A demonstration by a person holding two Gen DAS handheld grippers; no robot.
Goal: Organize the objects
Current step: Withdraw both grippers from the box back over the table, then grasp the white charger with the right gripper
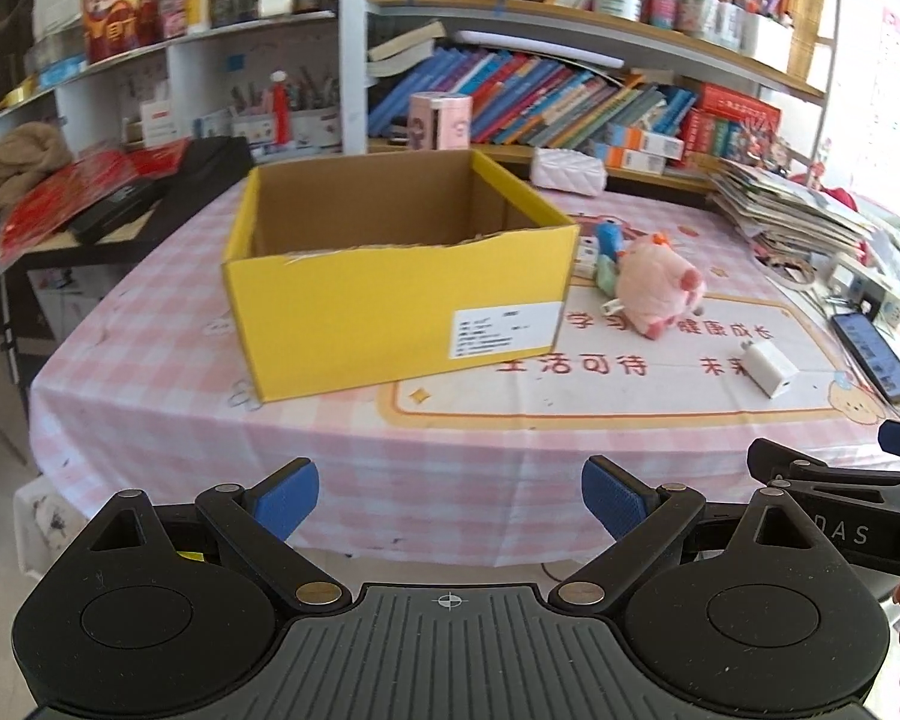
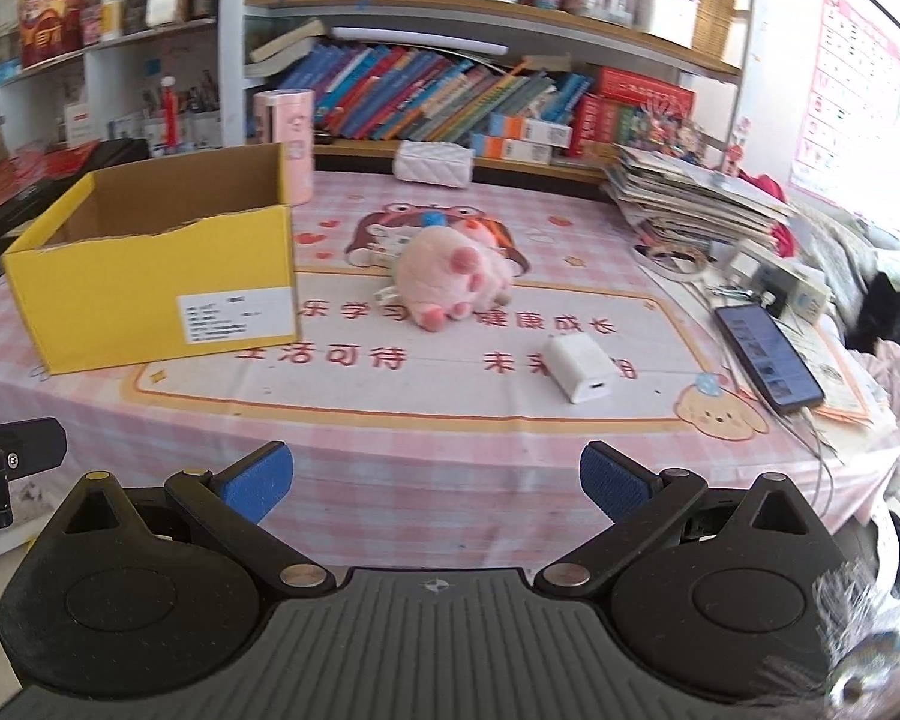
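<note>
An open yellow cardboard box (image 1: 390,306) stands on the pink checked table; it also shows in the right wrist view (image 2: 150,294) at the left. A pink plush pig (image 1: 660,288) lies to the right of the box, also in the right wrist view (image 2: 450,276). A small blue-green toy (image 1: 609,252) lies behind the pig. A white charger block (image 1: 768,367) lies nearer the front edge, also in the right wrist view (image 2: 582,369). My left gripper (image 1: 450,504) and my right gripper (image 2: 435,480) are open and empty, both held short of the table's front edge.
A phone (image 2: 768,354) with a cable lies at the right edge. A stack of papers (image 2: 696,198) sits at the back right. A pink cylinder (image 2: 285,144) and a white quilted pouch (image 2: 432,163) stand behind. Bookshelves line the back wall.
</note>
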